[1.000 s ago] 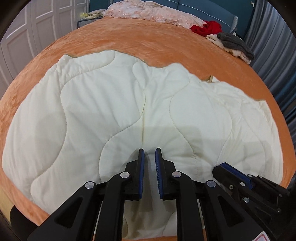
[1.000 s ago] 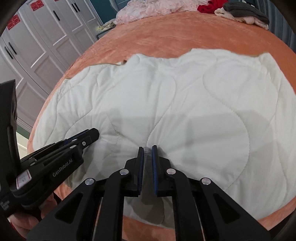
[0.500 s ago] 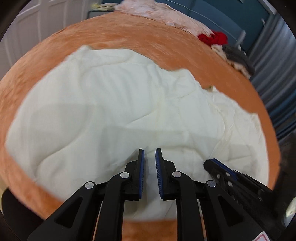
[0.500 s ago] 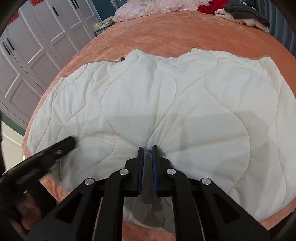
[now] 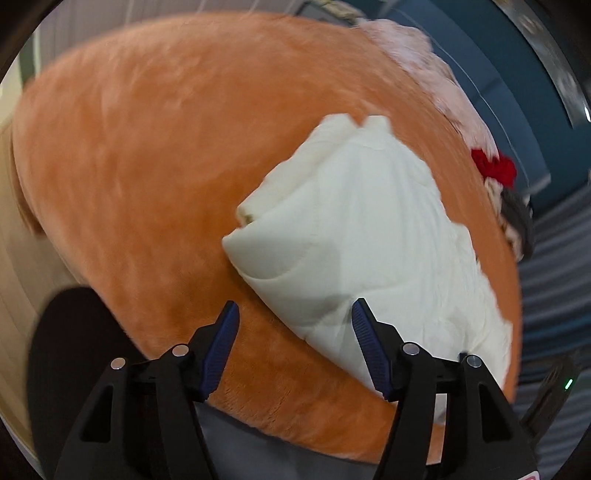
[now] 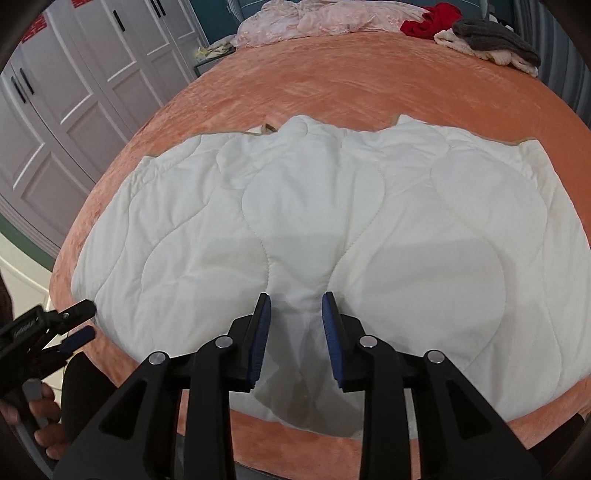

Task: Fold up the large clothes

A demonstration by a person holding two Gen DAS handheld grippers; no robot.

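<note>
Your cream-white quilted padded garment lies spread flat on the orange plush bedspread, its near hem close to the bed's near edge and its far edge about halfway up the bed. Your right gripper hangs over the middle of that near hem; its blue-padded fingers have just been opening and now stand a little apart, with the fabric showing in the gap below them and the pads not pressing it. Your left gripper is off the garment's left corner, over bare bedspread; its fingers have also just been spreading and stand wide, with nothing between them, and the right fingertip overlaps the garment's edge in the blurred left wrist view. At the far end lie a pale pink crumpled cloth, a red cloth and a grey knitted piece. White panelled wardrobe doors stand to the left.
</note>
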